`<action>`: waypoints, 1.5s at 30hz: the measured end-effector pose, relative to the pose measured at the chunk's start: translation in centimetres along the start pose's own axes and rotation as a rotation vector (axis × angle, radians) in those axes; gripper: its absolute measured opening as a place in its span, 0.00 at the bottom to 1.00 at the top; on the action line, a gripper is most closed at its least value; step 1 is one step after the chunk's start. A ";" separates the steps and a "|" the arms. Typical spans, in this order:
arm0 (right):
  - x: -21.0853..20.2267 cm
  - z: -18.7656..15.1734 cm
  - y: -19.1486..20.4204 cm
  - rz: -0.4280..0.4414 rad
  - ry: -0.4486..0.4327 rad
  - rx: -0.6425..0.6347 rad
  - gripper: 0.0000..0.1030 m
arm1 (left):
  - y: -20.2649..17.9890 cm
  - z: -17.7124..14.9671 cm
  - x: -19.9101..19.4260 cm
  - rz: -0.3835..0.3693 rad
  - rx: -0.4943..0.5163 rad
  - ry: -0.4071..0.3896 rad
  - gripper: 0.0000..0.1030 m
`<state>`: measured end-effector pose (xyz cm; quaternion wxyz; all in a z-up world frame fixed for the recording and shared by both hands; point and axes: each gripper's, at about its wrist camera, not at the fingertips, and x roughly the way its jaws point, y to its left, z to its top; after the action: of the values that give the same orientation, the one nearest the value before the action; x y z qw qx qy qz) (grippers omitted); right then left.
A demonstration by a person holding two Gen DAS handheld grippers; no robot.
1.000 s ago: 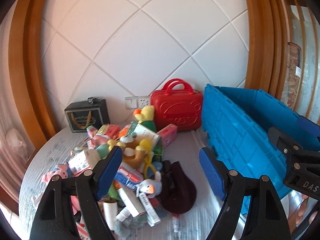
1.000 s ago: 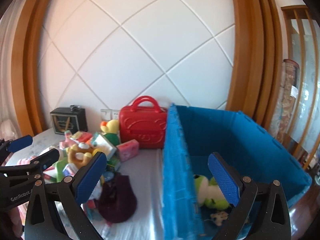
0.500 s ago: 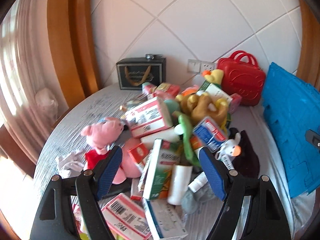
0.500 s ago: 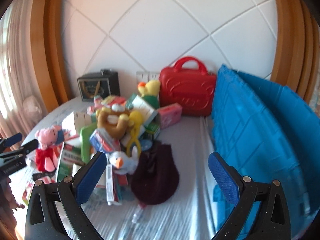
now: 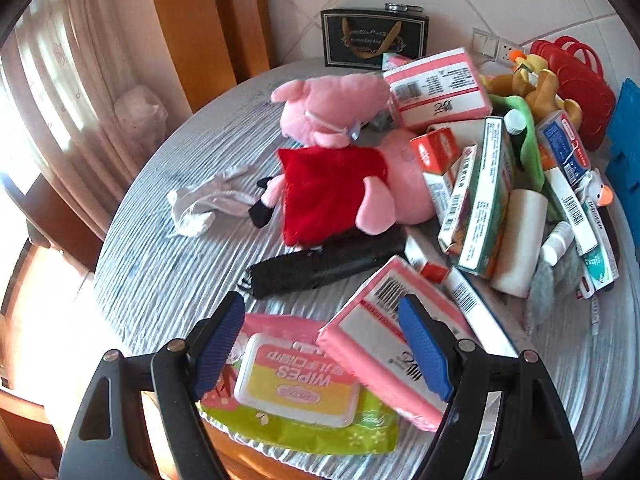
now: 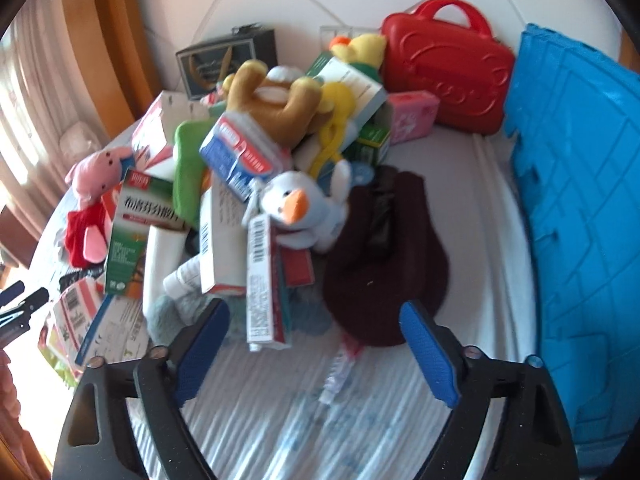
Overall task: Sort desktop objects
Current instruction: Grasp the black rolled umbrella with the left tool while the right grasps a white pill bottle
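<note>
The left hand-held gripper (image 5: 322,354) is hanging with its jaws wide over the near edge of the counter (image 5: 160,272), gripping nothing; a pack of wipes (image 5: 294,380) and a pink box (image 5: 384,344) are lying below and between its fingers, not pressed by the pads. The right hand-held gripper (image 6: 316,354) is pointing down at the counter with its jaws closing, though still well apart, and nothing is sitting between them; a dark red hat (image 6: 384,264) and a long narrow box (image 6: 262,284) are lying just beyond its fingertips.

The things to sort are lying in a loose heap in the middle of the counter: a pink pig toy (image 5: 340,152) in a red dress, a white duck toy (image 6: 300,208), a brown bear toy (image 6: 276,100), a green medicine box (image 6: 136,232) and a white sock (image 5: 208,204) lying apart from the heap. A blue crate (image 6: 580,200) is standing at the right of the counter; only its outer wall is showing, so its contents cannot be told. A red case (image 6: 448,64) is standing shut against the wall, just beside the crate, and a black bag (image 5: 374,38) is standing at the back.
</note>
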<state>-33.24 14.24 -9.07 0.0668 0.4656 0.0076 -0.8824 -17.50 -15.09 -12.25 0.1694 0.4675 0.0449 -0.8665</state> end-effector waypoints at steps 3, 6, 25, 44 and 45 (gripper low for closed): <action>1.1 -0.2 1.7 0.025 0.027 -0.021 0.83 | 2.3 -1.1 0.4 0.030 -0.024 0.018 0.77; 1.8 -0.3 3.6 0.051 0.041 -0.056 0.82 | 4.8 -2.3 0.6 0.057 -0.056 0.047 0.77; 5.1 -0.1 6.2 -0.001 0.112 -0.077 0.78 | 8.4 -0.1 5.5 -0.002 -0.061 0.088 0.77; 5.9 -0.9 6.1 -0.020 0.152 0.089 0.68 | 0.9 5.8 14.0 -0.341 0.353 0.238 0.70; 5.6 -0.9 6.2 -0.027 0.140 0.093 0.68 | 1.2 5.8 13.9 -0.342 0.359 0.235 0.69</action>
<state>-34.85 7.53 -13.86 0.0328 0.5285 -0.0224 -0.8480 -28.79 -21.05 -20.41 -0.0715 0.5730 -0.0117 -0.8164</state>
